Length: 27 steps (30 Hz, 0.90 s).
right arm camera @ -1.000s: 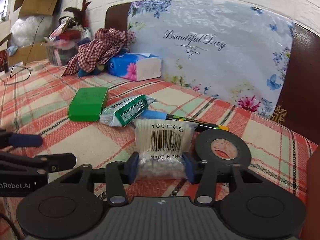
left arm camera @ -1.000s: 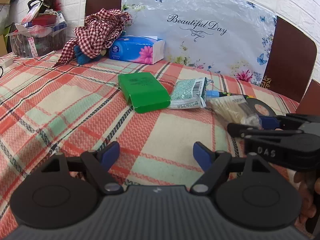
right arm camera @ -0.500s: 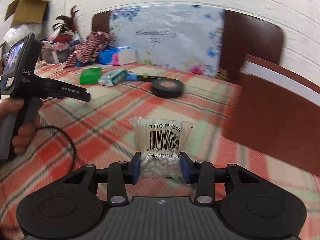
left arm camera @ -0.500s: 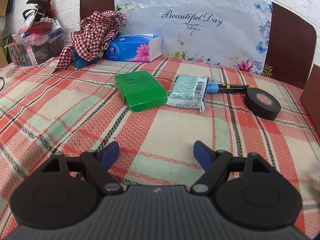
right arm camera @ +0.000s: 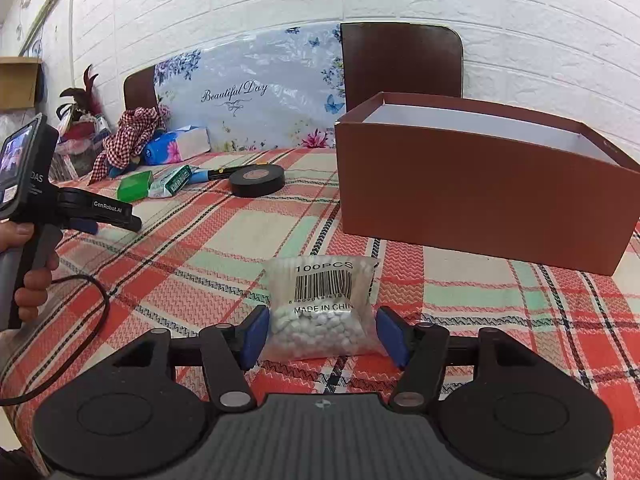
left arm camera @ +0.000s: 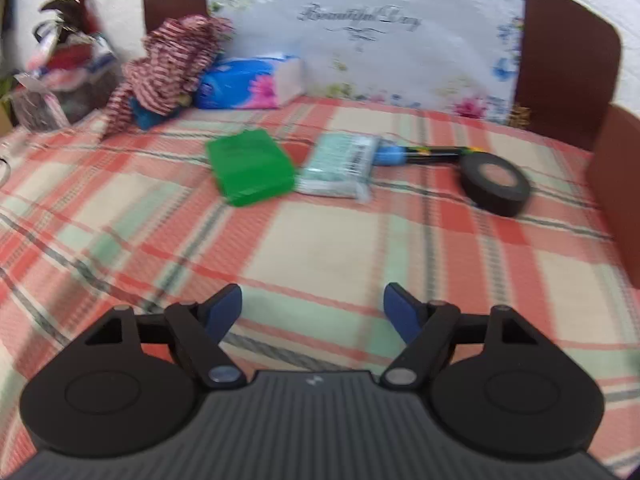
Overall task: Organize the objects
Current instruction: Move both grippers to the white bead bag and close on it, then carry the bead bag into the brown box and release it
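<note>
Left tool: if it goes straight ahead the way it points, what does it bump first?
Probably just the plaid tablecloth; the left tool tilts down at bare cloth, well short of the green box.

Checked cloth [right arm camera: 128, 140] by tissue pack [right arm camera: 180, 148] (chairs [right arm camera: 402, 64] behind).

Clear cotton-swab bag [right arm camera: 322, 308] flat on tablecloth [right arm camera: 224, 248]

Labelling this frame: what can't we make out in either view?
- Brown box, right wrist view: its floor is hidden by the near wall.
- Green box, left wrist view: label lost to motion blur.
- Marker, both views: far end hidden behind the tape roll.
</note>
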{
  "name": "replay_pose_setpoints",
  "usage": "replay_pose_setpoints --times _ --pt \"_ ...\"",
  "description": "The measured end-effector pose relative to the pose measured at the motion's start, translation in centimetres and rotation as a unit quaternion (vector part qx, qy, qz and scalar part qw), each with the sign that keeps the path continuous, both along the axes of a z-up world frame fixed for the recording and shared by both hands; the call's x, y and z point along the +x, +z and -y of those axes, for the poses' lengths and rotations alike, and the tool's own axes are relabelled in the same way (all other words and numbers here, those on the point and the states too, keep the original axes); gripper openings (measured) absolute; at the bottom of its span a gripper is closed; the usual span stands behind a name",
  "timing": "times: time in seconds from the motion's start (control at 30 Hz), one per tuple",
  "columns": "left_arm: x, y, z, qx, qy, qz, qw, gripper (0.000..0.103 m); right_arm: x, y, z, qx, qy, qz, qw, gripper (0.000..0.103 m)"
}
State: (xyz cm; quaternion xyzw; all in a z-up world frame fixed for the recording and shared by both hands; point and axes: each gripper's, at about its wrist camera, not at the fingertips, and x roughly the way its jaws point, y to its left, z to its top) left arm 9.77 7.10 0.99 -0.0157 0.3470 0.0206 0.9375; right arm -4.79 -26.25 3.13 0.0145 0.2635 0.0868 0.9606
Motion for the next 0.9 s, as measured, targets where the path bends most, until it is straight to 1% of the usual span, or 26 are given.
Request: replay_pose_setpoints --times 0.07,0.13,0.2,0.27,0.37,0.4,0.47,0.5,0.53,0.57,0.6,0.63,0.67,0.7,0.73,0.8,0.9 --pt "-0.7 0.9 1.7 -0.032 -0.030 -0.008 0.9990 0.078 -0.1 0.0 0.2 0.005 -0.002 -0.004 1.000 0.063" --pt "-1.3 1.9 3.8 -0.073 -0.080 -0.019 0.9940 0.078 -0.1 0.0 0.4 0.008 -0.003 -0.006 1.000 0.065" --pt "-1.8 2.8 6.2 -0.108 -0.129 -0.035 0.9852 0.080 -0.1 0.0 0.5 0.012 -0.007 -0.006 1.000 0.067" --pt "-2.2 3.4 8.6 -0.134 -0.172 -0.057 0.9743 0.081 0.1 -0.1 0.9 0.018 -0.009 -0.010 1.000 0.070" --pt "-2.9 3.5 11.8 -0.145 -0.215 -0.093 0.9614 0.086 0.6 -0.5 1.0 0.021 -0.007 -0.022 1.000 0.072" --pt "-3.0 3.2 12.4 -0.148 -0.223 -0.108 0.9574 0.086 0.8 -0.7 0.8 0.019 -0.003 -0.028 0.999 0.073" --pt "-3.1 2.1 13.8 -0.164 -0.238 -0.146 0.9460 0.086 1.1 -1.0 0.6 0.011 0.003 -0.030 0.999 0.075" --pt "-3.1 1.2 14.6 -0.167 -0.246 -0.168 0.9399 0.085 1.1 -1.1 0.3 0.006 0.006 -0.031 0.999 0.074" --pt "-3.3 0.4 15.3 -0.158 -0.249 -0.176 0.9392 0.086 1.2 -1.1 0.1 0.002 0.009 -0.029 1.000 0.067" --pt "-3.9 0.3 15.8 -0.141 -0.254 -0.149 0.9452 0.085 1.2 -1.2 0.0 0.000 0.012 -0.028 1.000 0.054" --pt "-4.3 0.3 16.3 -0.126 -0.266 -0.132 0.9466 0.077 1.1 -1.2 0.1 0.002 0.014 -0.025 1.000 0.052" --pt "-4.5 0.4 16.5 -0.131 -0.276 -0.129 0.9434 0.060 1.1 -1.2 0.2 0.005 0.013 -0.025 1.000 0.049" --pt "-4.2 0.6 16.4 -0.154 -0.288 -0.137 0.9352 0.049 1.0 -1.3 0.4 0.013 0.013 -0.021 1.000 0.047" --pt "-4.1 0.9 16.3 -0.167 -0.291 -0.142 0.9313 0.044 0.8 -1.1 0.6 0.018 0.011 -0.016 1.000 0.046" --pt "-4.1 1.4 16.5 -0.165 -0.293 -0.137 0.9318 0.044 0.5 -0.9 0.7 0.022 0.011 -0.008 1.000 0.045" --pt "-4.8 2.8 16.6 -0.160 -0.301 -0.111 0.9335 0.044 0.0 -0.1 0.7 0.022 0.009 0.024 0.999 0.045" --pt "-5.5 6.3 17.2 -0.151 -0.323 -0.051 0.9330 0.044 -0.7 1.9 1.1 0.015 0.002 0.099 0.995 0.045"
